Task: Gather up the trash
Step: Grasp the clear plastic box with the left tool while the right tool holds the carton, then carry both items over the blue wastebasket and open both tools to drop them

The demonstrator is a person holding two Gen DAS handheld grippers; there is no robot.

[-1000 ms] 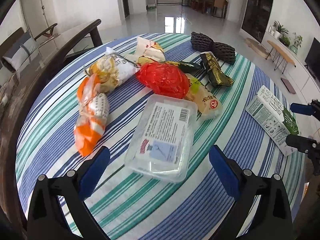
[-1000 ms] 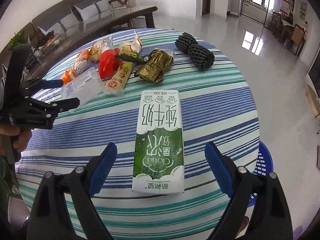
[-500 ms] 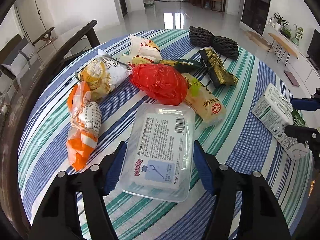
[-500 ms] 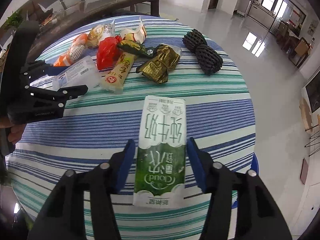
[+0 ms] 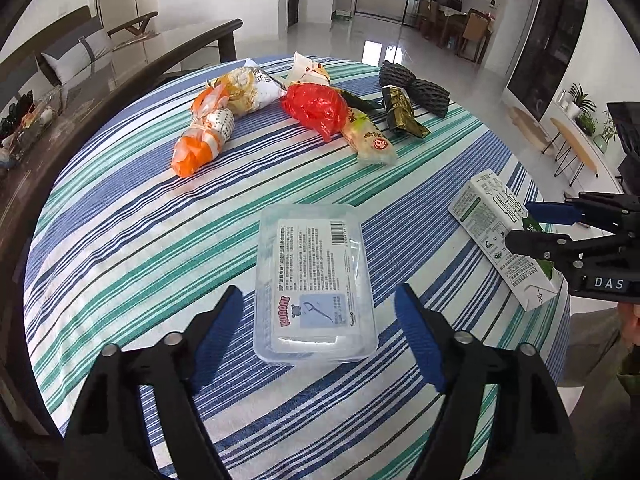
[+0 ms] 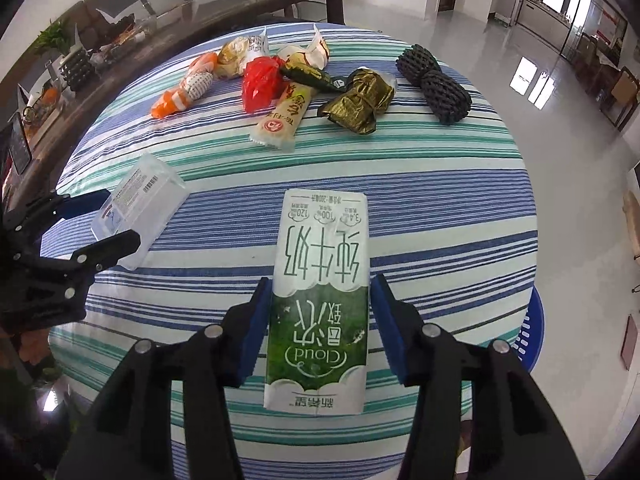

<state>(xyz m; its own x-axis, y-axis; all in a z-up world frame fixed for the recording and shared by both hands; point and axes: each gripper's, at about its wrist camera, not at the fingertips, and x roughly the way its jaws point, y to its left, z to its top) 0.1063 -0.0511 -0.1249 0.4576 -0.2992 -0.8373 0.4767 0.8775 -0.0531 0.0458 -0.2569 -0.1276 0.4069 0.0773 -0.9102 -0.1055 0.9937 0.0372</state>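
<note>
Text on the label of the clear plastic box (image 5: 316, 280) is too small to read in the left wrist view, and only one corner of this box shows in the right wrist view, at the middle left, half covered by the left gripper (image 6: 102, 222). Whether the blue pads touch the milk carton (image 6: 320, 296) I cannot tell for sure; they stand very close at both of its sides. At the lower right of the right wrist view a blue basket (image 6: 530, 330) is cut off by the edge of the striped tablecloth (image 6: 440, 200).

In the upper part of both views lies a group of other trash: an orange and white wrapper (image 5: 202, 136), a red plastic bag (image 5: 316, 110), a long pale snack packet (image 5: 370, 138), a gold foil wrapper (image 5: 402, 114) and a black foam net (image 5: 414, 88). They lie close together, some touching, and well apart from both grippers.

The left gripper (image 5: 318, 320) is wide, and the plastic box lies between its fingers with a clear gap on each side. The right gripper (image 6: 320, 312) is narrow around the green lower half of the carton, which lies lengthwise between the fingers, its white end toward the upper part of the frame. In the left wrist view this carton (image 5: 500, 236) shows at the right edge.
</note>
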